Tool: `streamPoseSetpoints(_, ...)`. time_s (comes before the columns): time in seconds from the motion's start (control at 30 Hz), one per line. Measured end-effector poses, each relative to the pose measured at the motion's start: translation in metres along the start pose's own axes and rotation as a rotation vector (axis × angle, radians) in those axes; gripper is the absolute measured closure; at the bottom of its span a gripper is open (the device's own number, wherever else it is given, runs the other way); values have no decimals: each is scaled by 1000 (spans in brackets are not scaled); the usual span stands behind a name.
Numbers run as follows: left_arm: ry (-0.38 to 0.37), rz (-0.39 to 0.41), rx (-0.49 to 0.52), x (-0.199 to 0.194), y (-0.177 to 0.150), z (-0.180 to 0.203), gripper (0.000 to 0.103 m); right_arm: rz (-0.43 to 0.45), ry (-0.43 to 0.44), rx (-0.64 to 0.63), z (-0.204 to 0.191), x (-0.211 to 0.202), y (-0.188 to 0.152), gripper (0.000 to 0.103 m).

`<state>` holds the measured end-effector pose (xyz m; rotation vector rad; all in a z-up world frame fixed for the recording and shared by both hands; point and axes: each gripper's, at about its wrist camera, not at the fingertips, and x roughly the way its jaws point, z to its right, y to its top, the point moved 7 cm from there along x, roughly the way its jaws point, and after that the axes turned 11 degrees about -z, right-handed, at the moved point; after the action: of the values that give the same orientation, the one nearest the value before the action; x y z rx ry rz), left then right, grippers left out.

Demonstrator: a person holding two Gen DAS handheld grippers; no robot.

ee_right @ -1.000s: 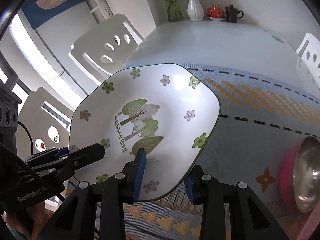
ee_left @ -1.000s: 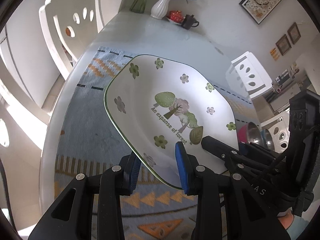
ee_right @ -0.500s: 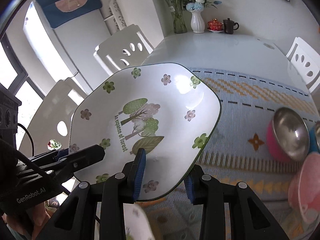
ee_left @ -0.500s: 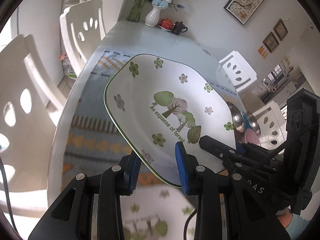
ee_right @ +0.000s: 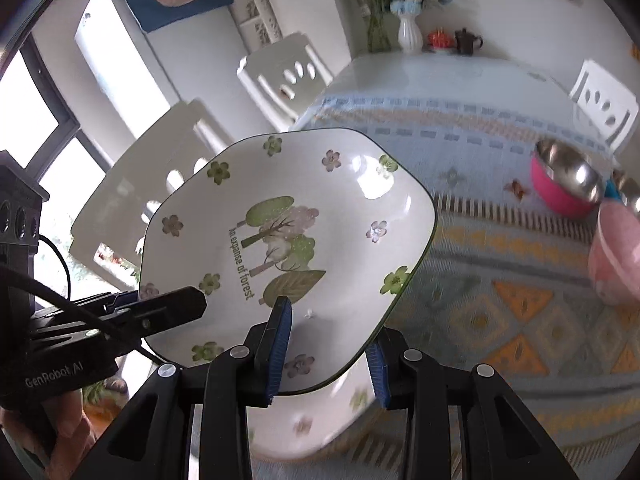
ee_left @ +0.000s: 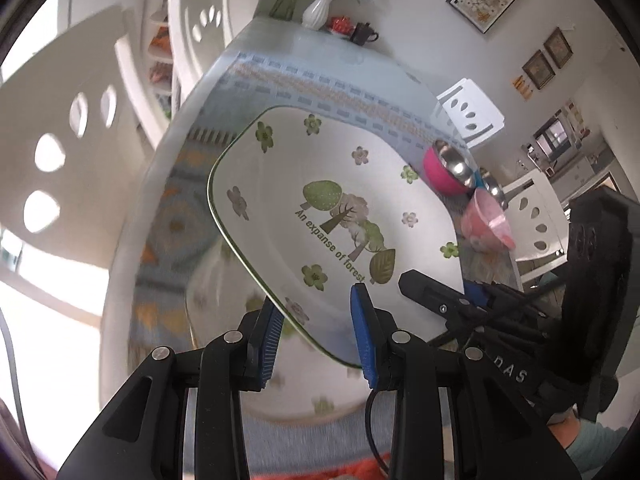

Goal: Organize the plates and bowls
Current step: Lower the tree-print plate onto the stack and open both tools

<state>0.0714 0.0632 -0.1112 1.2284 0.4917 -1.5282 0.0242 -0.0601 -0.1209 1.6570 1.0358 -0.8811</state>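
A white square plate with green flowers and a tree print [ee_left: 332, 216] is held in the air above the table. My left gripper [ee_left: 316, 328] is shut on its near rim. My right gripper [ee_right: 328, 344] is shut on another edge of the same plate [ee_right: 288, 236]. A second plate of the same pattern [ee_left: 240, 384] lies on the mat right below; it also shows in the right wrist view [ee_right: 316, 420]. A pink-and-steel bowl [ee_right: 568, 184] and a pale pink bowl [ee_right: 616, 256] stand on the mat to the right.
A blue patterned mat [ee_right: 500, 280] covers the near part of the white table. White chairs [ee_left: 68, 152] stand at the left and one [ee_right: 604, 100] at the right. A vase, a red pot and a dark teapot [ee_right: 464, 42] stand at the far end.
Both grippers have carried the plate back toward the near end of the table. The second plate has come into view underneath, and the bowls now show at the right.
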Motion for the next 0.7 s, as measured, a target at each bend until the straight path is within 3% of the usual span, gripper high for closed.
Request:
streamPoseSetpoints(0.23, -8, -31, -116, 17, -48, -18, 74, -73, -12, -66, -1, 14, -35, 69)
streamPoseSetpoints(0.3, 26, -57, -114, 28, -58, -24, 75, -118, -62, -110, -5, 28, -44, 69)
streamPoseSetpoints(0.47, 24, -6, -171, 18, -62, -32, 77, -151, -8, -55, -1, 32, -60, 69)
streamPoseSetpoints(0.6, 71, 42, -189, 1, -70, -41, 77, -126, -42, -128, -11, 14, -68, 70)
streamPoseSetpoints(0.7, 72, 59, -214, -10, -73, -45, 77, -113, -53, -112, -8, 3, -71, 69)
